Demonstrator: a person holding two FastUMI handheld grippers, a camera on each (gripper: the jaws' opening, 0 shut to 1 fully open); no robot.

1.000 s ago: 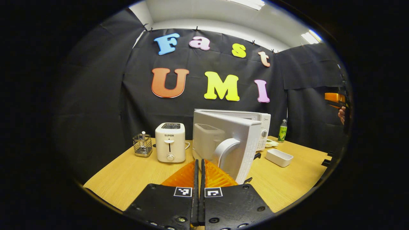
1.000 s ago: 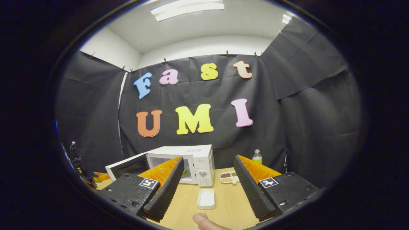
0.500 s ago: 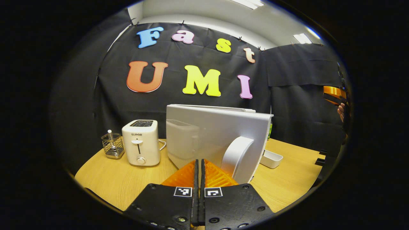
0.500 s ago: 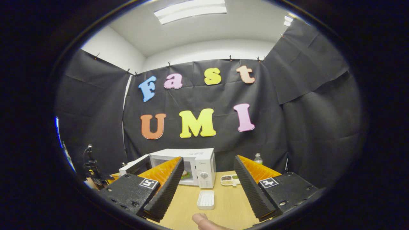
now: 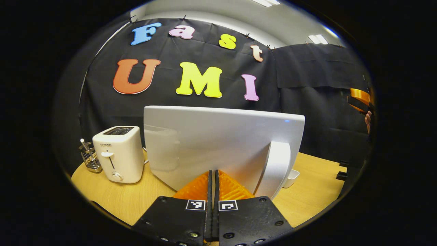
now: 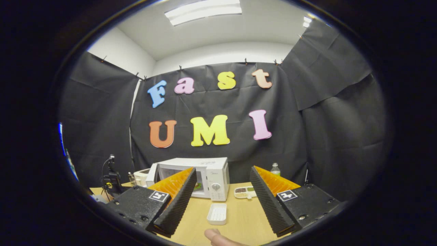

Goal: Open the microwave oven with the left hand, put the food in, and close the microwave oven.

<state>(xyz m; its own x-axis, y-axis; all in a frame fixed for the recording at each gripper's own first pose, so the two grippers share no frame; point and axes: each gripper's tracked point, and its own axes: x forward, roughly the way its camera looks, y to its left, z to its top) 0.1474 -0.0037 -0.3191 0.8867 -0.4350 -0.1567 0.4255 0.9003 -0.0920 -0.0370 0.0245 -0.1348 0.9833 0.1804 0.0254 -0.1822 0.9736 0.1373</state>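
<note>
Wire basket (image 5: pixel 90 158): sitting far to the left of the left gripper, on the wooden table (image 5: pixel 129 201), with a thin utensil standing in it.
Toaster (image 5: pixel 117 153): standing left of and beyond the left gripper, just right of the wire basket.
Left gripper (image 5: pixel 212 177): showing at the bottom of the left gripper view, its two fingers pressed together with nothing between them; the tips are lying just in front of the door's lower edge, and contact cannot be told.
Microwave door (image 5: pixel 218 143): looming straight ahead of the left gripper, its outer face turned toward the camera; in the right gripper view it is standing ajar at the oven's left side.
Door handle (image 5: pixel 276 169): rising just to the right of the left gripper's tips, apart from them.
Microwave oven (image 6: pixel 201 176): sitting ahead and slightly left of the right gripper, partly hidden behind its left finger.
Food (image 6: pixel 197 186): lying inside the oven cavity, peeking out beside the right gripper's left finger.
Right gripper (image 6: pixel 222 191): hanging above the table with its fingers spread wide and holding nothing.
White tray (image 6: pixel 217 214): resting on the table between the right gripper's fingers, in front of the oven.
Snack dish (image 6: pixel 244 192): lying beyond the tray, just right of the oven.
Green bottle (image 6: pixel 275 168): standing behind the right gripper's right finger.
</note>
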